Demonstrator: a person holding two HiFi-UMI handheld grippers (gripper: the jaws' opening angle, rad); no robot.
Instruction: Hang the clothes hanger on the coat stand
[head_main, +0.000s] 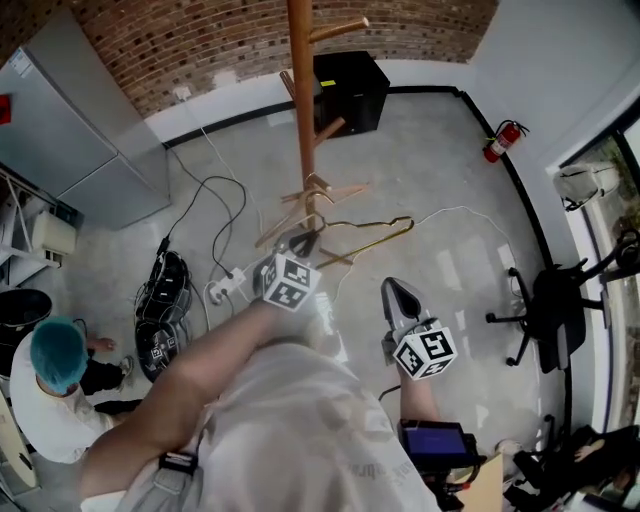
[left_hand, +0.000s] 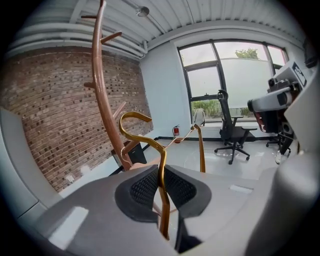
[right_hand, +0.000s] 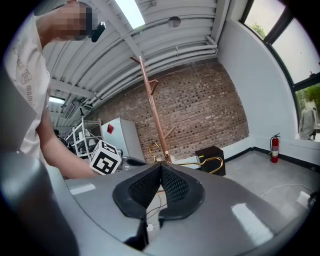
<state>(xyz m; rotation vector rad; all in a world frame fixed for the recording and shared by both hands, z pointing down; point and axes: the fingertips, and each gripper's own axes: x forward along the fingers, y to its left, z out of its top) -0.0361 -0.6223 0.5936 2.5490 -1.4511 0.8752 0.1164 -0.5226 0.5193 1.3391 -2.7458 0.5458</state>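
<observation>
The wooden coat stand (head_main: 301, 100) rises in front of me, with pegs angling off its pole; in the left gripper view the coat stand (left_hand: 102, 95) stands just left of the jaws. My left gripper (head_main: 305, 243) is shut on the neck of a golden metal hanger (left_hand: 161, 150), whose hook curls up close beside the pole. In the head view the hanger (head_main: 372, 234) reaches out to the right of the stand. My right gripper (head_main: 398, 296) hangs lower right, apart from the hanger, jaws shut on nothing (right_hand: 160, 168).
A black box (head_main: 350, 92) sits behind the stand against the wall. Cables and a power strip (head_main: 218, 290) lie on the floor to the left. A person (head_main: 55, 370) crouches at lower left. An office chair (head_main: 550, 310) and a fire extinguisher (head_main: 503, 140) are on the right.
</observation>
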